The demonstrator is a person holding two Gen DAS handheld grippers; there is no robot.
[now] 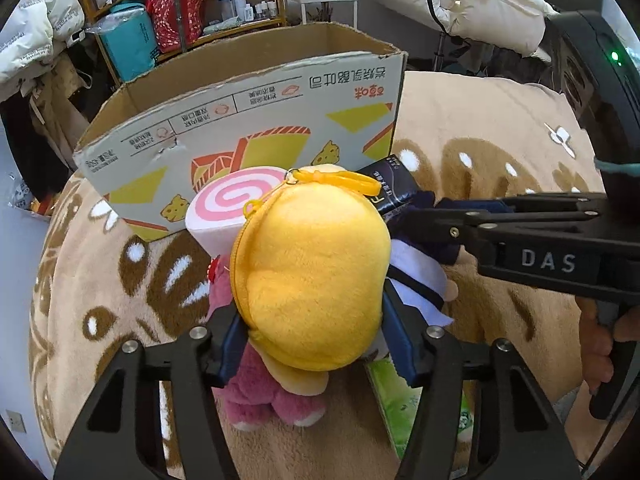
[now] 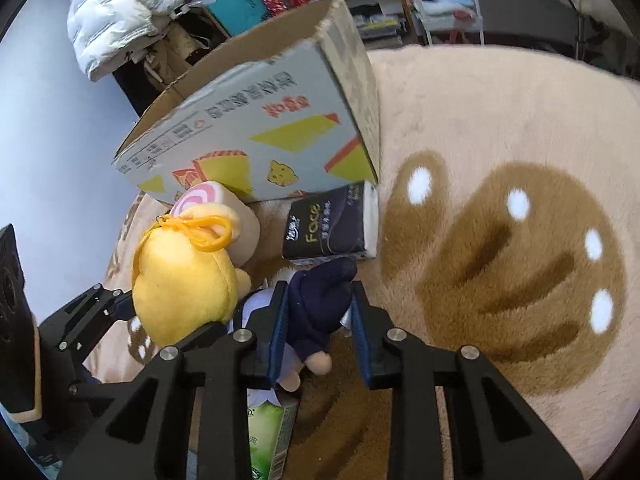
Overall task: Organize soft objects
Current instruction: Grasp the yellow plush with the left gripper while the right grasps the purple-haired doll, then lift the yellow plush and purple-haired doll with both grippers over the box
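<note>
Both grippers engaged on plush toys lying on a patterned blanket, near a cardboard box.

The left gripper (image 1: 312,316) is clenched on the yellow plush pouch (image 1: 316,272), its blue pads pressed against both sides. The right gripper (image 2: 318,312) has its pads around the navy-clad plush doll (image 2: 320,304), left pad touching; whether it has fully gripped cannot be told. The pouch lies just left of the doll. A pink plush (image 1: 256,396) lies under the pouch. On the far side lie a pink-swirl cushion (image 1: 228,208) and a black tissue pack (image 2: 332,228), both touching the cardboard box (image 1: 256,128). A green tissue pack (image 2: 268,436) lies on the near side on the blanket (image 2: 500,128).
</note>
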